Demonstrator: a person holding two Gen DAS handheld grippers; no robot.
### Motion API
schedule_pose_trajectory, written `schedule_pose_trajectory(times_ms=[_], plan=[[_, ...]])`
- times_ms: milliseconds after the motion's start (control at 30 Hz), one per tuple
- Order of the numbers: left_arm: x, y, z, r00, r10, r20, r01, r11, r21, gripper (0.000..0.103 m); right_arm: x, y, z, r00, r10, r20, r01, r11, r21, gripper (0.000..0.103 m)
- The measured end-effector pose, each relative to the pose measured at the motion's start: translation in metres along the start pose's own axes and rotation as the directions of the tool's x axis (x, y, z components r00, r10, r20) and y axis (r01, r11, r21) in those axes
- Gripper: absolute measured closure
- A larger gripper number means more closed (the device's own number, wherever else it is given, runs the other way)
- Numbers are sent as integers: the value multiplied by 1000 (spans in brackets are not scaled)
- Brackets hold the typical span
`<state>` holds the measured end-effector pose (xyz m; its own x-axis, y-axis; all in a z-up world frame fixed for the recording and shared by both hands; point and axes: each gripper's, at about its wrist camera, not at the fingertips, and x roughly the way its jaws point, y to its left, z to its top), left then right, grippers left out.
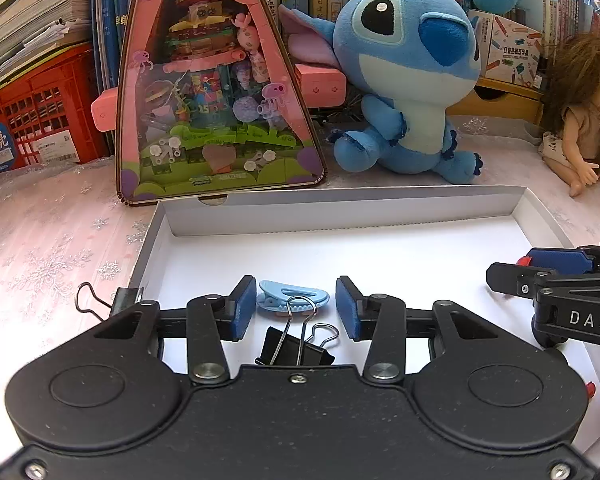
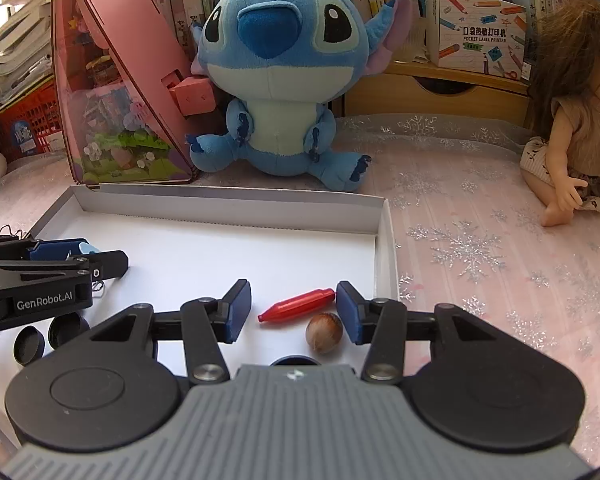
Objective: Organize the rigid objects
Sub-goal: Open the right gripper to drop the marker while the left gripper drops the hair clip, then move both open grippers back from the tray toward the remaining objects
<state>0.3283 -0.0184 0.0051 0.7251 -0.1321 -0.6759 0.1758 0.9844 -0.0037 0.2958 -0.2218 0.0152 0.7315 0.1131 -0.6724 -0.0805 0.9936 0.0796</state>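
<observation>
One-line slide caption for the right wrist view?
Right gripper, jaws open, over a red pen cap and a brown nut in the white tray.

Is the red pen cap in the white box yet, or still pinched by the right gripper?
In the box and free. The red pen cap lies on the white box floor; the right gripper pads stand clear either side.

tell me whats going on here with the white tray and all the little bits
A person is sorting small items into a shallow white tray, with a claw in each hand. The left claw is open, its pads either side of a light blue clip with a black binder clip just in front of it. The right claw is also open, around a red pen-like piece and a brown nut lying in the tray. Neither claw grips anything at this moment.
</observation>
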Motion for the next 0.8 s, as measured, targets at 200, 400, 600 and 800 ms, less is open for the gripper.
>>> schedule_pose_trajectory(times_ms=[200, 400, 600, 800], plan=[[-1, -2, 0, 1000, -9, 2, 9, 1000, 18, 52, -1, 2, 0, 1000, 4, 5, -4, 1000, -13, 35], [-8, -8, -3, 1000, 3, 31, -4, 999, 47, 25, -8, 4, -1, 999, -11, 42, 12, 1000, -27, 28], [-25, -4, -2, 996, -12, 89, 10, 1000, 21, 23, -24, 3, -3, 997, -17, 78, 19, 999, -33, 25], [-55, -8, -6, 990, -35, 137, 30, 999, 39, 21, -50, 4, -9, 991, -16, 131, 23, 998, -51, 21]])
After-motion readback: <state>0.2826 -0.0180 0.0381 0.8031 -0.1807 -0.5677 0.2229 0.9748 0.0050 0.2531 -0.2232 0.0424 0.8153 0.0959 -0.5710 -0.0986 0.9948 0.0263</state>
